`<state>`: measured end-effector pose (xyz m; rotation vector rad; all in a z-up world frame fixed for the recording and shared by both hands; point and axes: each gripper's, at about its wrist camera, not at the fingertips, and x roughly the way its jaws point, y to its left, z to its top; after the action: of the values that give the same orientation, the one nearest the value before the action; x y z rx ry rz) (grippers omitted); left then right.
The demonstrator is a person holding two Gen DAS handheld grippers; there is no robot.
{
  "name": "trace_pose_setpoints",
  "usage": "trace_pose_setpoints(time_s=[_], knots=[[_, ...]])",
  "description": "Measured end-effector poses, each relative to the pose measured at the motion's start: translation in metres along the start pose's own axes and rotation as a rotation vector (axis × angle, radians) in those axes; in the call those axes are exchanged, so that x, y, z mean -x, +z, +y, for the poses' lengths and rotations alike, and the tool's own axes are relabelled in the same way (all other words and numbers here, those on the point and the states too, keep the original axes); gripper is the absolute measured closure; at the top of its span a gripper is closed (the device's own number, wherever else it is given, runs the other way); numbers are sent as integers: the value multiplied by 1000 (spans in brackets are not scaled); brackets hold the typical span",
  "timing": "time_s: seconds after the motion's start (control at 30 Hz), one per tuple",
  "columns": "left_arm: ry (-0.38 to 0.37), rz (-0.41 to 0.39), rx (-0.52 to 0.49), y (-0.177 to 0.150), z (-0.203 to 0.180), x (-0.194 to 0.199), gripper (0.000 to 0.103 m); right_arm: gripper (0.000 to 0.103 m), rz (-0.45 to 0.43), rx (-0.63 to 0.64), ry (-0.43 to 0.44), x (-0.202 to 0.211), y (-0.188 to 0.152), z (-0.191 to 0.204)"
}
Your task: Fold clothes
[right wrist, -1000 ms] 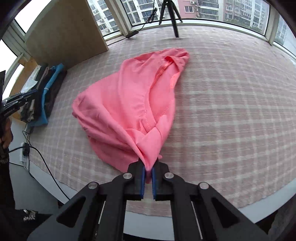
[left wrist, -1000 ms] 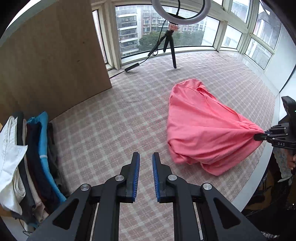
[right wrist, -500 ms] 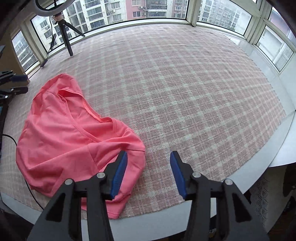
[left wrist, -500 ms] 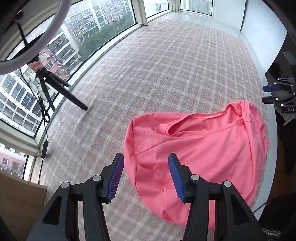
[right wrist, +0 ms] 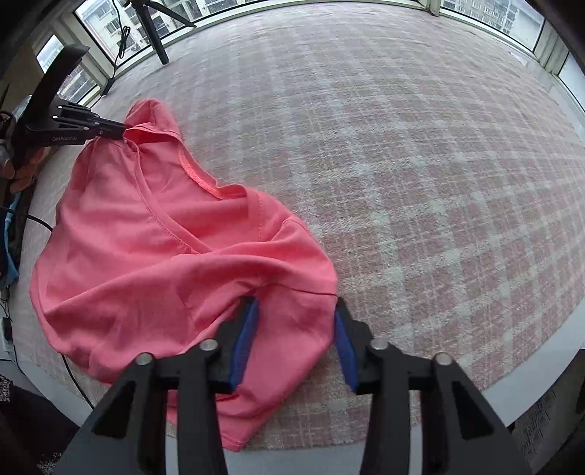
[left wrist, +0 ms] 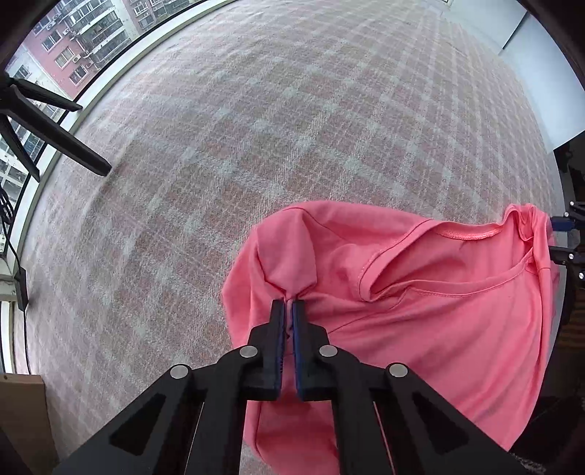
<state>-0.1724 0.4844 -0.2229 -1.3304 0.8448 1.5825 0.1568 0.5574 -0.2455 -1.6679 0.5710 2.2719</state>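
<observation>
Left tongs [left wrist: 287,305] pinching pink shirt [left wrist: 420,310], right tongs [right wrist: 294,310] agape

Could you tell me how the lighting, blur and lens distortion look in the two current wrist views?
Left wrist view: soft daylight, no glare; heavy fisheye bends the plaid cover; pink shirt sharp, tripod leg slightly smeared. Right wrist view: equally even light, faint shadows under the right gripper; the window frame curves strongly; the left gripper at the edge looks softer.
</observation>
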Motion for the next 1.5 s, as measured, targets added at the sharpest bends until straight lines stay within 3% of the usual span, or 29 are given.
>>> trace_pose_setpoints(time_s=[0.1,0.17,0.33,0.53,0.7,0.87,1.07,1.17,1.3,1.4,1.5], knots=[[-27,-107,72,-26,15,51,100,102,-86,42,-18,35,14,9],[2,-200,139,-54,29,101,100,102,-176,57,-50,71,30,13],[135,-454,284,-141,54,245,100,102,-468,104,-55,186,74,41],[317,-669,350,-219,49,387,100,102,-740,262,-81,288,110,128],[432,-764,360,-274,24,455,100,102,-946,293,-26,359,98,175],[533,-816,370,-320,-6,499,99,102,-1054,310,16,405,62,195],[662,-862,363,-350,-42,545,99,102,-1160,355,28,443,33,216],[691,-842,372,-348,-38,547,99,102,-1179,369,16,448,37,225],[610,-701,443,-325,16,464,99,102,-1119,357,-21,421,75,230],[548,-596,494,-308,56,401,99,102,-1004,339,-49,362,120,230],[485,-489,543,-291,96,339,99,102,-825,297,-64,265,168,225]])
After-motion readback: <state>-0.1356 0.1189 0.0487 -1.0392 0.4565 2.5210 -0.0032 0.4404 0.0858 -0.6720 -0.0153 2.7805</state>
